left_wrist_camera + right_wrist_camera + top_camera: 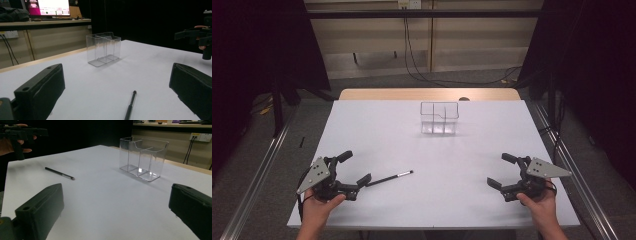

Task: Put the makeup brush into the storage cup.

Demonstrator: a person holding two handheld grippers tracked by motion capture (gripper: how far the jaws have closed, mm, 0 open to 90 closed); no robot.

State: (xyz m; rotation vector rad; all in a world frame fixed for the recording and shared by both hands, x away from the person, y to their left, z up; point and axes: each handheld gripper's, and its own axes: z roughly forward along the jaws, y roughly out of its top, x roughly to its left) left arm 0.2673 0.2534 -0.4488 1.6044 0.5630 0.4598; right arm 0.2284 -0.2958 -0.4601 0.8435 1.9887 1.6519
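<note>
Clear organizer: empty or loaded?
Empty. The organizer stands upright, floor visible through every compartment; the pen lies flat on the table, apart from it.

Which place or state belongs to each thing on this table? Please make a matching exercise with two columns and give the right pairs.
Column one:
1. pen
2. clear holder
3. left gripper
4. right gripper

Column two:
A. stands upright near the far edge of the table, empty
B. lies flat on the table, just in front of the left gripper
C. held at the near right corner, jaws open, nothing between them
D. held at the near left corner, jaws open, nothing gripped

Right pairs: 1-B, 2-A, 3-D, 4-C
</note>
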